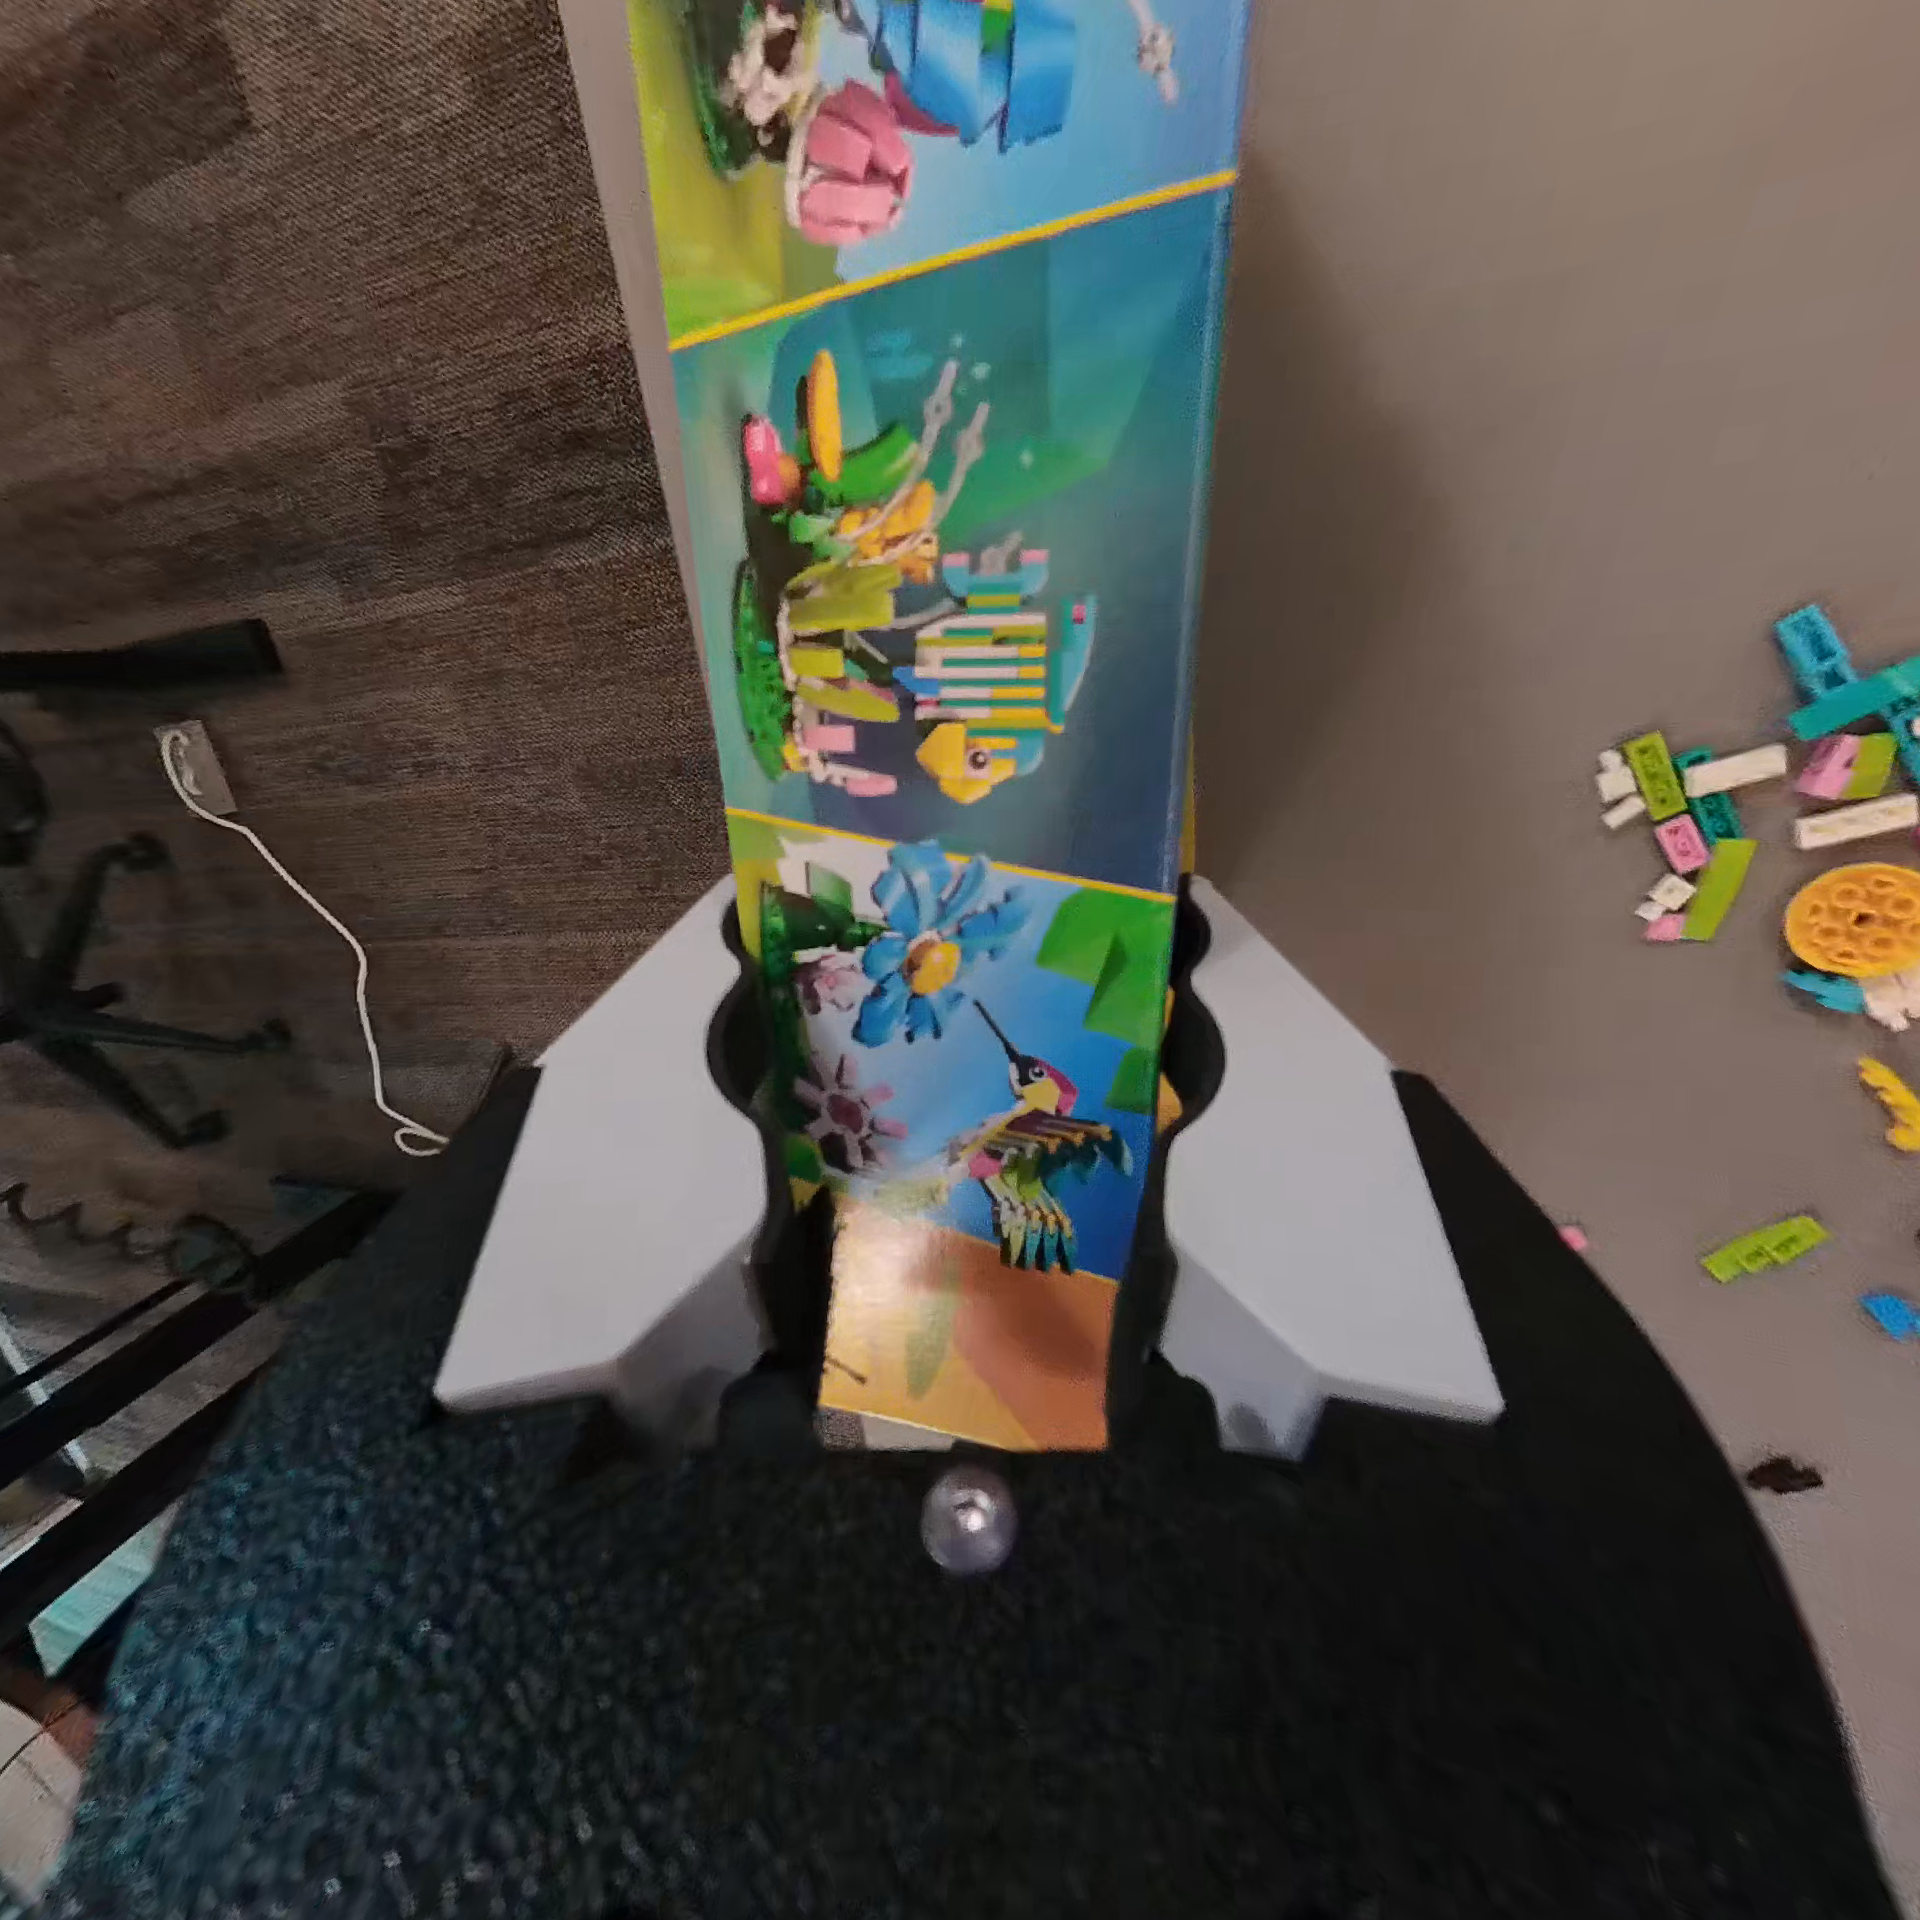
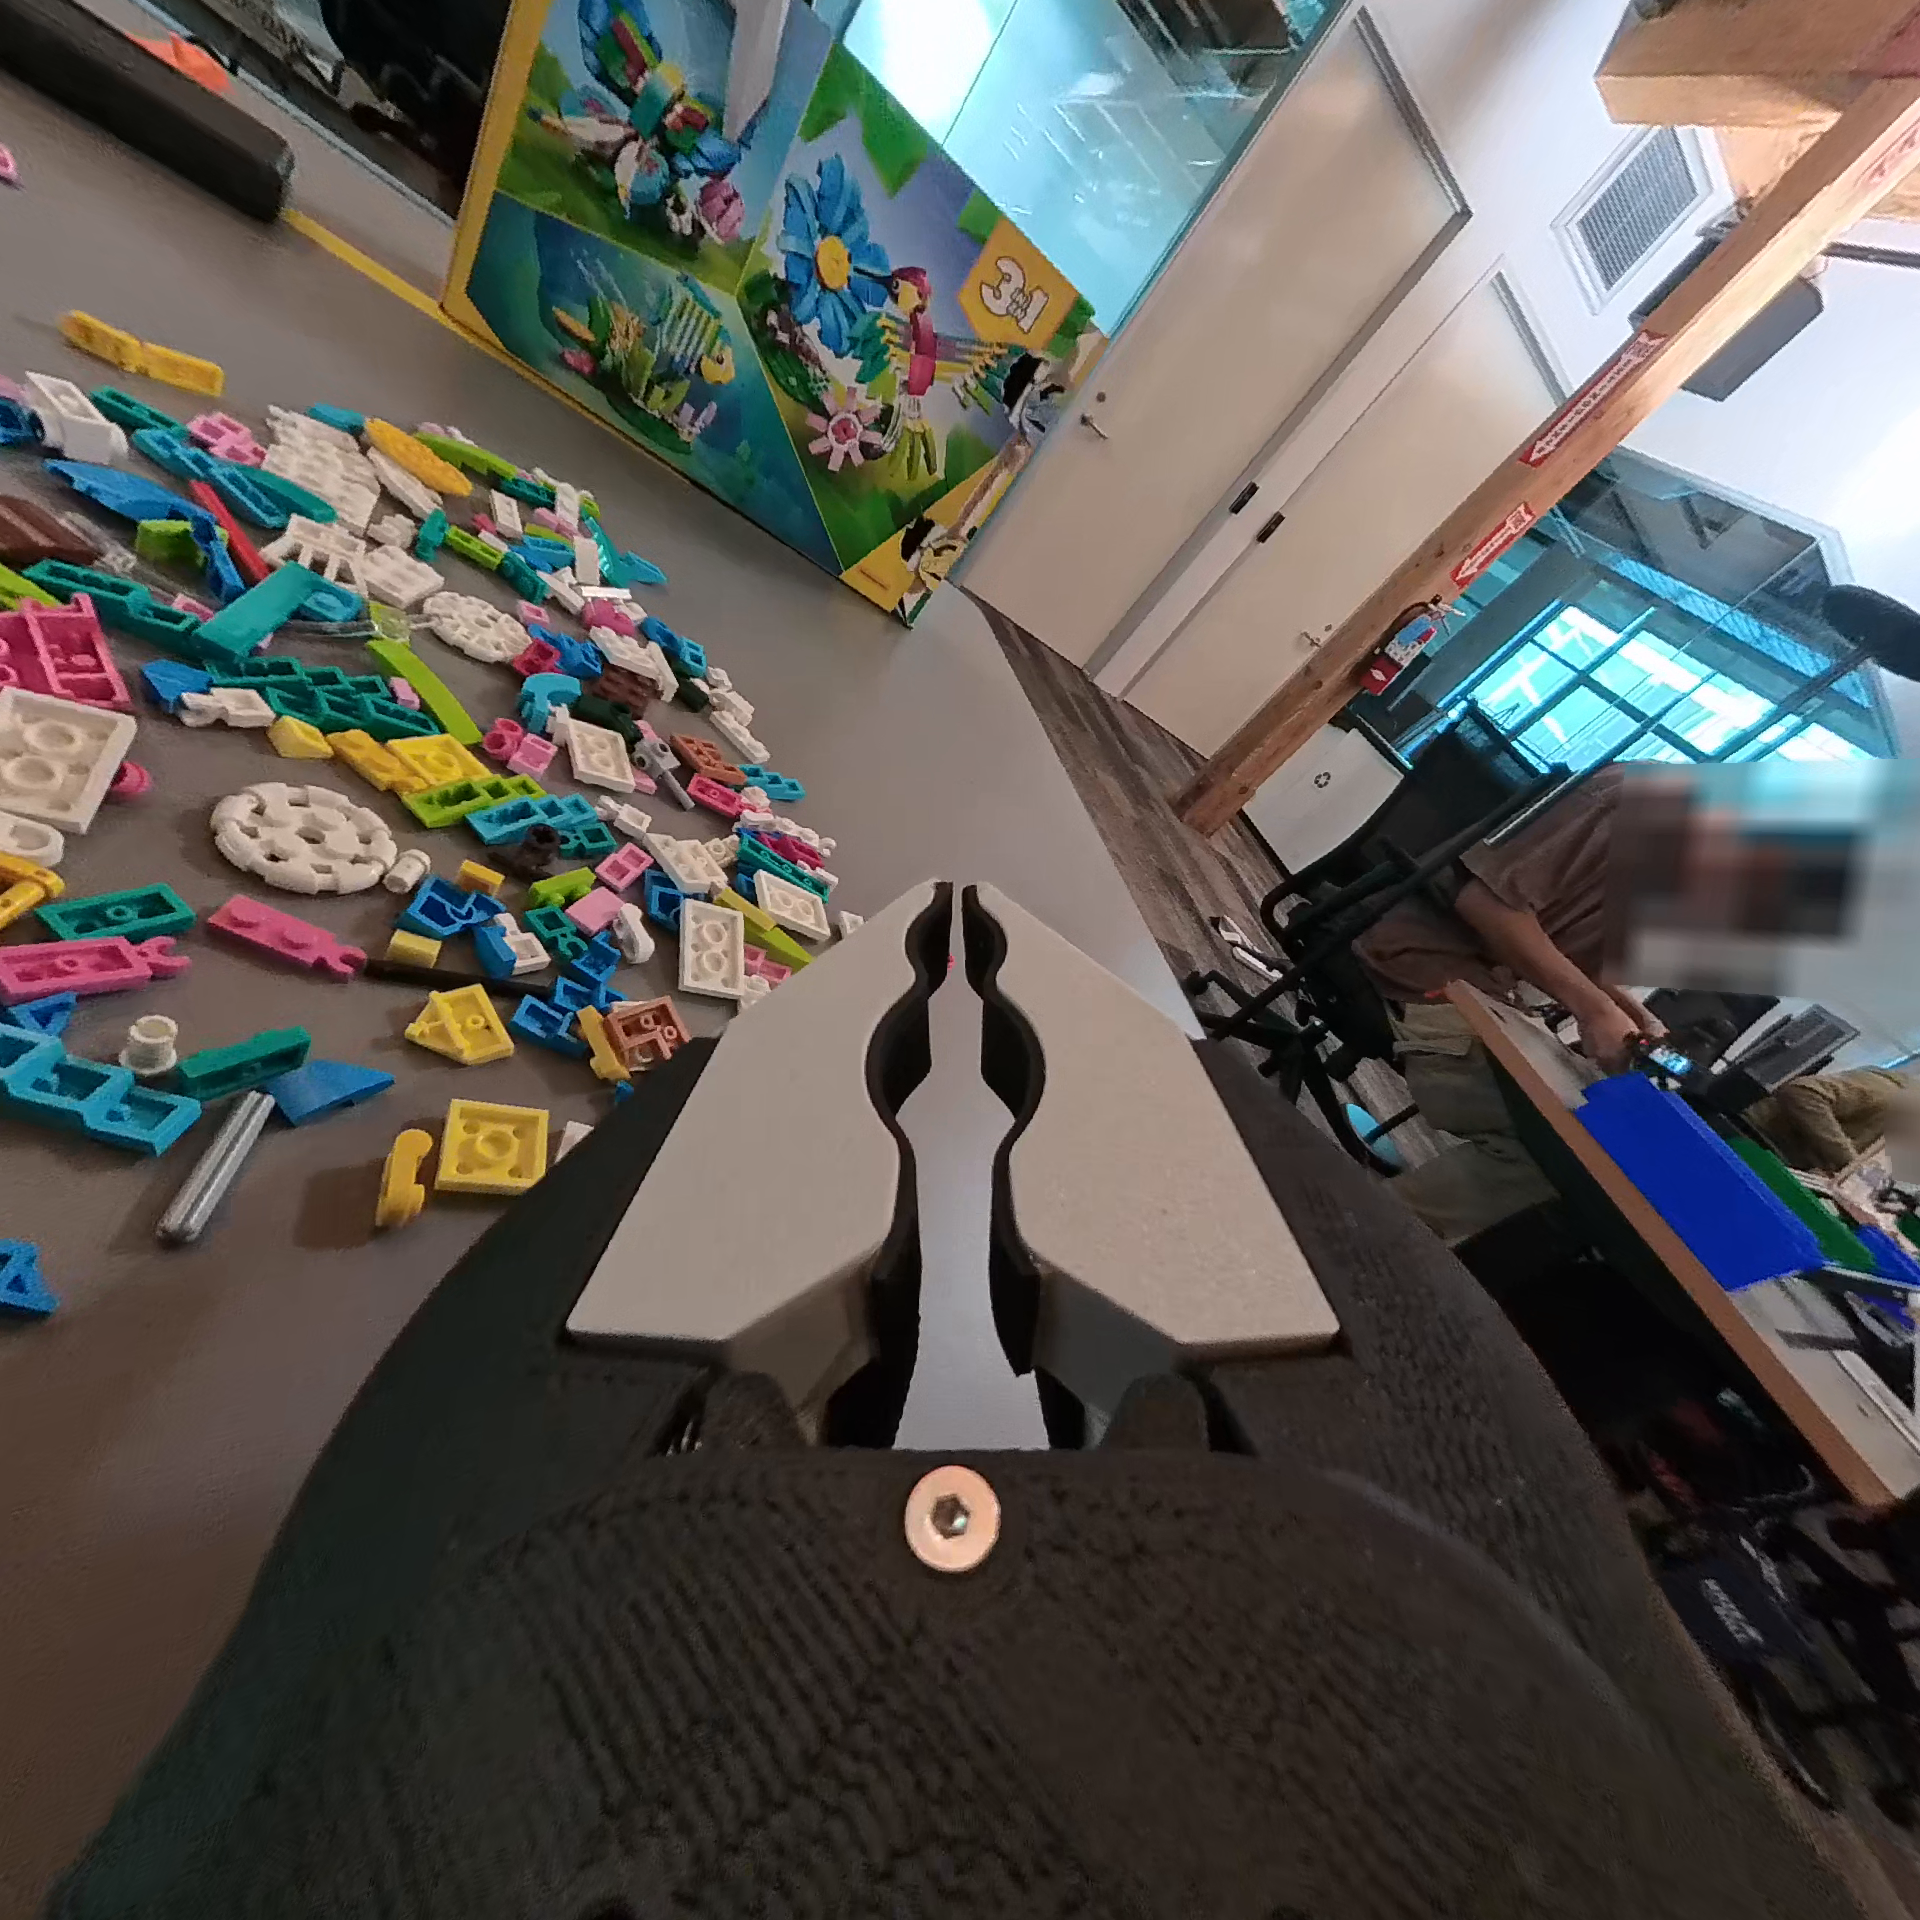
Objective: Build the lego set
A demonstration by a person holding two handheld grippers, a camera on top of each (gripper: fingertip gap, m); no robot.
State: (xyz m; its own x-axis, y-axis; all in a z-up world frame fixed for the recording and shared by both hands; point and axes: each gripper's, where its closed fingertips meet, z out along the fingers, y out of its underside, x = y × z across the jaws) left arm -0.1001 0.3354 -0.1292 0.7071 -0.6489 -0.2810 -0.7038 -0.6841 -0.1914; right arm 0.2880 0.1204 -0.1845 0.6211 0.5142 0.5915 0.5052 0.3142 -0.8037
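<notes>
My left gripper (image 1: 961, 904) is shut on the edge of the colourful Lego box (image 1: 935, 582), which fills the gap between its grey fingers (image 1: 623, 1195). The box stands upright on the grey table (image 1: 1507, 520), near the table's edge. It also shows in the right wrist view (image 2: 727, 291), at the back. A pile of many loose bricks (image 2: 416, 727) in white, pink, teal, blue and yellow lies spread on the table (image 2: 914, 686); part of the pile shows in the left wrist view (image 1: 1787, 810). My right gripper (image 2: 957, 896) is shut and empty, low over the table beside the pile.
The table's edge (image 2: 1049, 748) runs just right of my right gripper, with brown carpet (image 1: 312, 416) below. A black bar (image 2: 145, 114) lies at the table's back left. An office chair (image 2: 1320, 935) and a person at another table (image 2: 1538, 935) are to the right. The gap from one gripper's tips to the other's is roughly 45 centimetres.
</notes>
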